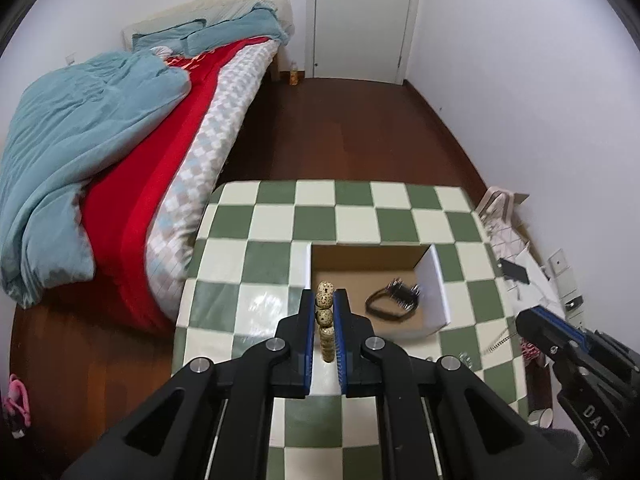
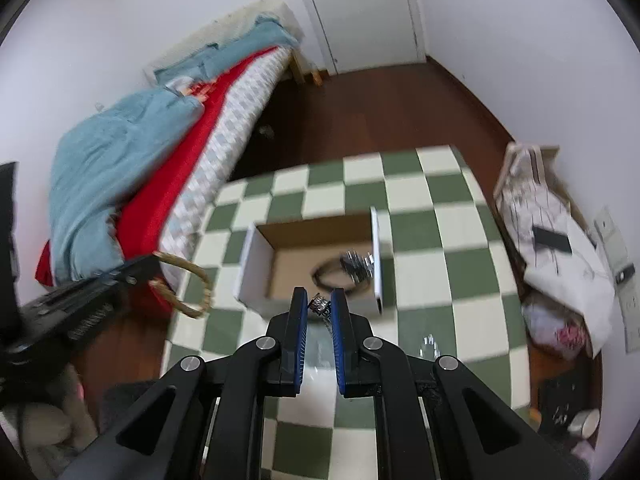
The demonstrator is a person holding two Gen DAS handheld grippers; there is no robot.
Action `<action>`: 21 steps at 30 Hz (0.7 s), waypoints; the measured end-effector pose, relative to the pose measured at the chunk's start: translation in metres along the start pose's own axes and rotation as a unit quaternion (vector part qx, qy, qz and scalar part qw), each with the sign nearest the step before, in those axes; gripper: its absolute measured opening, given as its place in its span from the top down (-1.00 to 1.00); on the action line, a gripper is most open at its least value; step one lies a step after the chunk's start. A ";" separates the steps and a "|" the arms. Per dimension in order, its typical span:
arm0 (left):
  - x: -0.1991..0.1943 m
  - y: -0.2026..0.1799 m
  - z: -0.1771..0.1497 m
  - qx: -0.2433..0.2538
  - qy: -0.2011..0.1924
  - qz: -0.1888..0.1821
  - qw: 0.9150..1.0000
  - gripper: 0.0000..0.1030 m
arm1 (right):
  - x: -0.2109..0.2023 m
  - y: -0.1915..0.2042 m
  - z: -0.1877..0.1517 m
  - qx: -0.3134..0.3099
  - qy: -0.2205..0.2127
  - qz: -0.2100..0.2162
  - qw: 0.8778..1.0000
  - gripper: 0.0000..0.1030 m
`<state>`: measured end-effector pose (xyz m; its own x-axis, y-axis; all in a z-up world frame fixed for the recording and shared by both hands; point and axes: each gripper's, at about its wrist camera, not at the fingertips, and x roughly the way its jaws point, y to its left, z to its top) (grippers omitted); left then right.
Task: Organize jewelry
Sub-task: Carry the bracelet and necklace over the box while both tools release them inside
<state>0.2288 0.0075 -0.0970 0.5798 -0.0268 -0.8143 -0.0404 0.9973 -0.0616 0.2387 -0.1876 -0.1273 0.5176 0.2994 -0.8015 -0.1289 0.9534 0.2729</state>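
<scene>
Left wrist view: the black left gripper (image 1: 324,300) with blue-lined fingers is clamped shut on a speckled beige wooden bead bracelet (image 1: 324,312), held above the green-and-cream checkered table (image 1: 276,216). Beyond it, an open white cardboard box (image 1: 434,292) contains a blurred black band with metal studs (image 1: 394,300). The right gripper's body, cut off at the frame edge, reads "DAS".

Right wrist view: the right gripper (image 2: 319,304) fingers are nearly closed on a small silver metallic piece (image 2: 319,303), motion-blurred, just before the box.
</scene>
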 end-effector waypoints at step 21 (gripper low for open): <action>0.127 0.008 0.041 -0.005 0.132 -0.035 0.991 0.82 | 0.121 0.014 0.101 -0.017 0.074 0.012 0.997 0.76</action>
<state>0.3353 0.0146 -0.1774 0.3494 -0.1144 -0.9300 -0.0163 0.9916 -0.1281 0.3844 -0.1417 -0.1664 0.3848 0.3213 -0.8653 -0.1688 0.9461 0.2762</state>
